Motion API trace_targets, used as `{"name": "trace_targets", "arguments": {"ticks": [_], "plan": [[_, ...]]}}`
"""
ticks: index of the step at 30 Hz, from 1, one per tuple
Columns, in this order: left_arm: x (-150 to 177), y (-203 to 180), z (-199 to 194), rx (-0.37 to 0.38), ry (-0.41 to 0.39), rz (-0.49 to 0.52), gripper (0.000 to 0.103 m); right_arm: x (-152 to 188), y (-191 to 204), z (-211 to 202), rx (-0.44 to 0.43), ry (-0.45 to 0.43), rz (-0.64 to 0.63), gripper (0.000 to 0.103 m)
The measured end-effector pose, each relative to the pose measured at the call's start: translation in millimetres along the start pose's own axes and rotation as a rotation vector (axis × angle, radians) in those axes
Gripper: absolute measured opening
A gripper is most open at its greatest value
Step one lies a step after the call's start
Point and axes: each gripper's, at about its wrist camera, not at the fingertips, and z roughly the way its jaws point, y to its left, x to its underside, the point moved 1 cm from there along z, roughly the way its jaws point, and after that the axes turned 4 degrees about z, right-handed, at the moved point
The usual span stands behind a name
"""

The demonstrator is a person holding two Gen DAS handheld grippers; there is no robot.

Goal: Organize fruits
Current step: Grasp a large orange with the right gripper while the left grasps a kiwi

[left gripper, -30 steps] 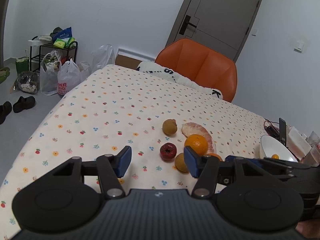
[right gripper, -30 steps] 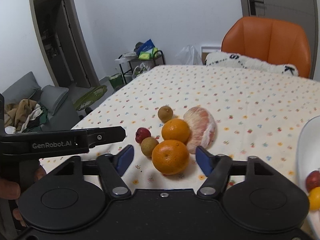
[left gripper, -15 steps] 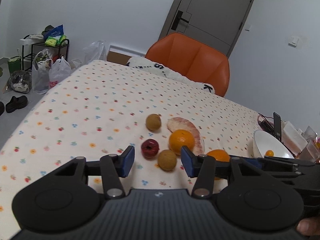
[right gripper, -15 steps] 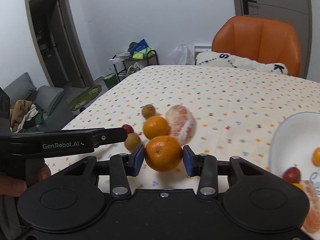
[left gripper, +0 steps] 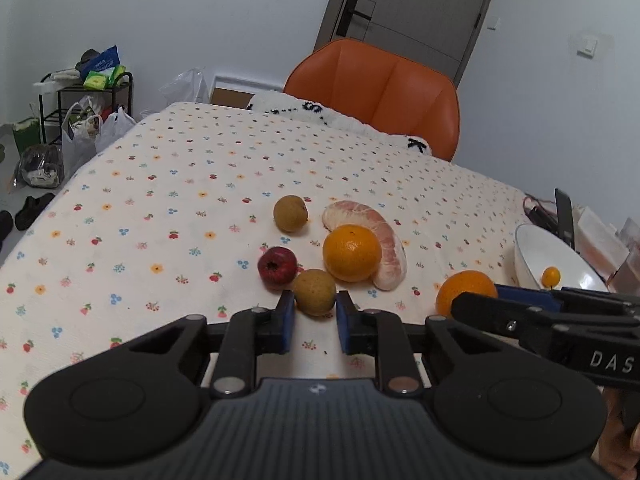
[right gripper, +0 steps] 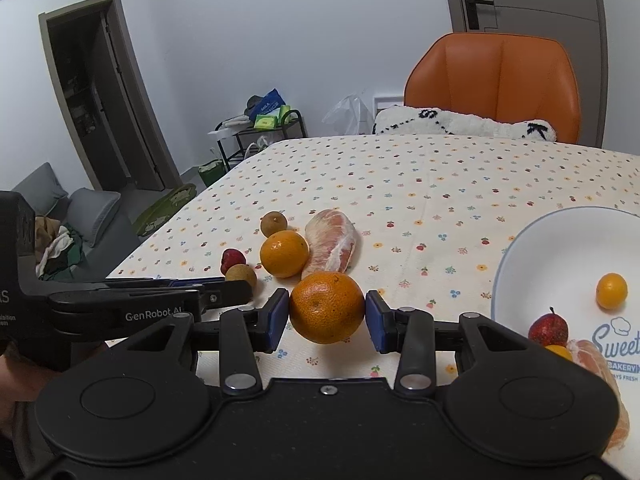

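**Two fruits in the jaws; transfer to the bowl pending**

The step in hand is judged to be the carrying of picked fruit to the white bowl (right gripper: 520,264), with a second pick being made at the same time.

Right gripper (right gripper: 326,314): the jaws are clamped on a large orange (right gripper: 326,307), which is held squarely between the two blue pads and is seen clear of the flowered tablecloth (right gripper: 420,184). The bowl lies just to the right of this gripper and already holds a small yellow fruit (right gripper: 611,290), a red fruit (right gripper: 548,330) and a peeled segment at its near edge.

Left gripper (left gripper: 315,318): the jaws are drawn in close on either side of a small brown fruit (left gripper: 315,292), which sits between the pad tips and rests on the cloth. Whether the pads are pressing on it cannot be told; contact is not confirmed.

Left on the cloth are a second orange (left gripper: 352,253), a peeled pomelo piece (left gripper: 380,240) touching it, a small red fruit (left gripper: 277,267) just beside the brown one, and another brown fruit (left gripper: 290,213) further back.

The next move is judged to call for a short sideways carry of the large orange over the bowl rim, followed by a low release so that the fruits already inside are not struck. For the left gripper, a firm but light closure is called for, since the neighbouring red fruit may be nudged.
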Motion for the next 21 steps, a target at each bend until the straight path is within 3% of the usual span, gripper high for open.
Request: {"name": "trace_targets", "arguments": {"ticks": [10,21], "plan": [[-4,-19,-15,-0.003,-0.030,0.030,0.018,2,-7,-18,-0.013,-0.046,0.020,0.040],[-9,-46,-21,-0.004,-0.051,0.066,0.009,2,-22,-40,-0.008,-0.105,0.049,0.040]]}}
